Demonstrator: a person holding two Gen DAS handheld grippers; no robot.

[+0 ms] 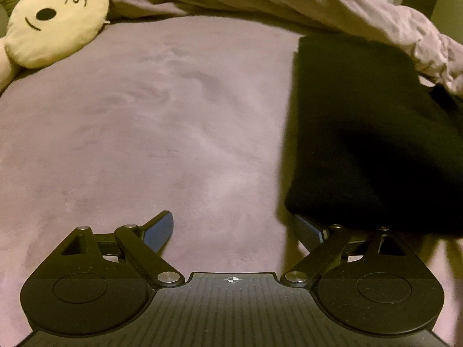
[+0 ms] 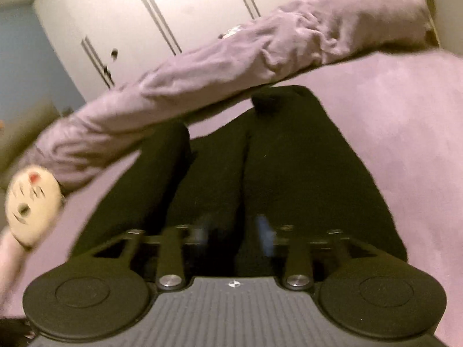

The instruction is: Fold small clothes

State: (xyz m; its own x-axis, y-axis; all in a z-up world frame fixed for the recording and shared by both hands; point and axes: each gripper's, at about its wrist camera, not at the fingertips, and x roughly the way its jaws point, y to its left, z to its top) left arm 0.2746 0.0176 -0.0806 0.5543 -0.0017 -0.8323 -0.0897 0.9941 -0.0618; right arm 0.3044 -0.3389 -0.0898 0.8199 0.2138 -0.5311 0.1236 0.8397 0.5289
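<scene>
The black garment (image 2: 260, 173) is lying on the lilac bed (image 1: 144, 130), its far end under a rumpled lilac blanket (image 2: 231, 63). The right hand-held gripper (image 2: 235, 232) is sitting partly open over its near end, blurred. The left hand-held gripper (image 1: 235, 231) is spreading wide beside the garment's left edge. An emoji cushion (image 1: 58, 17) is resting far left.

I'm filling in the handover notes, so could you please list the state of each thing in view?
Black garment: lying on the bed, partly folded.
Left gripper: open, empty.
Right gripper: blurred, jaws apart over the garment.
Blanket: bunched along the garment's far end.
Emoji pillow: lying on the bed.
</scene>
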